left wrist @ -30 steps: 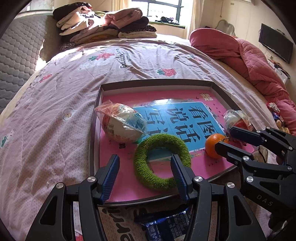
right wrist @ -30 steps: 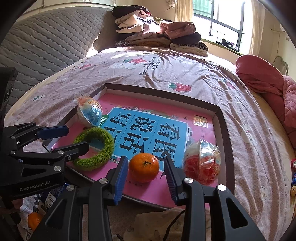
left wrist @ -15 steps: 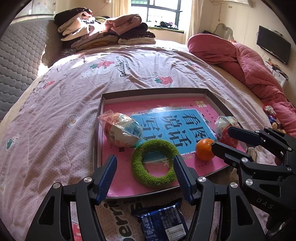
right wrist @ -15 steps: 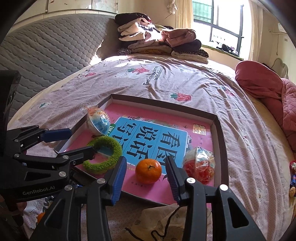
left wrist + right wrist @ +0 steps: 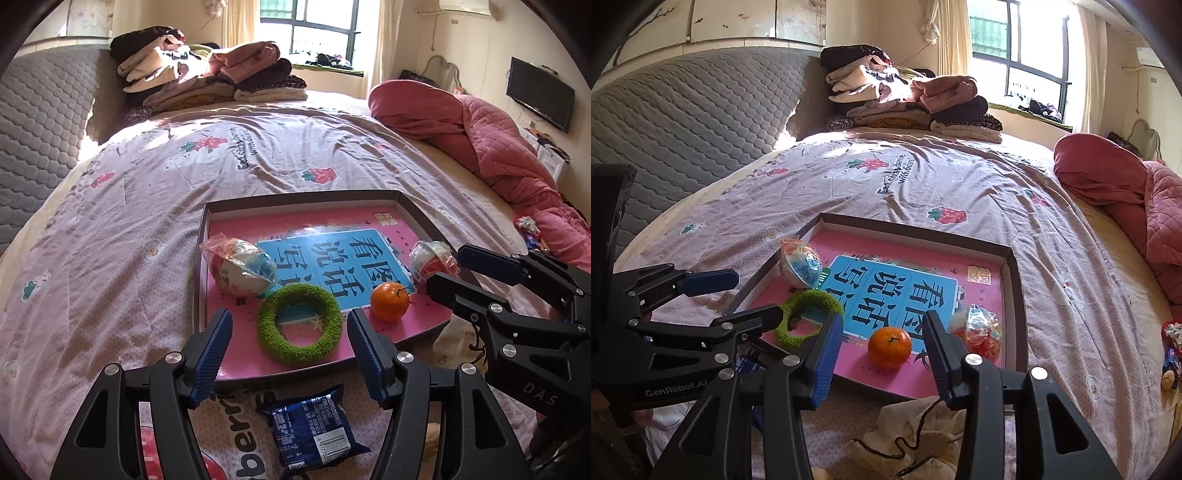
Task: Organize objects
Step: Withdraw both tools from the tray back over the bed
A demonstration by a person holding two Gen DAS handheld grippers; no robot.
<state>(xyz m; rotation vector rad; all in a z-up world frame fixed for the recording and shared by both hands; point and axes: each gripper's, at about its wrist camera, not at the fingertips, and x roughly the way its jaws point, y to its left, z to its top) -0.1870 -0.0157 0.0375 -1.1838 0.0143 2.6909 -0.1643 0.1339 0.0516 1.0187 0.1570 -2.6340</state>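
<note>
A shallow pink-bottomed tray [image 5: 201,280] lies on the bed. In it are a green fuzzy ring [image 5: 295,350], an orange [image 5: 389,301] and two wrapped ball toys, one at the left [image 5: 240,269] and one at the right [image 5: 432,258]. My left gripper [image 5: 288,315] hangs open above the tray's near edge, with the ring beyond its fingers and nothing between them. My right gripper [image 5: 882,317] is open too, and the orange [image 5: 889,347] lies past its fingertips, untouched. A dark blue snack packet [image 5: 312,424] rests on the quilt below the left gripper.
A crumpled cream cloth bag with a dark cord [image 5: 912,443] lies in front of the tray. Folded clothes [image 5: 207,77] are stacked at the bed's far end, by a grey quilted headboard [image 5: 37,129]. A red quilt [image 5: 480,140] is heaped on the right, with small toys [image 5: 1171,354] near that edge.
Both grippers have drawn back and up from the tray, and their jaws stand wider. The ring and the orange stay where they lay, now farther from the fingertips.
</note>
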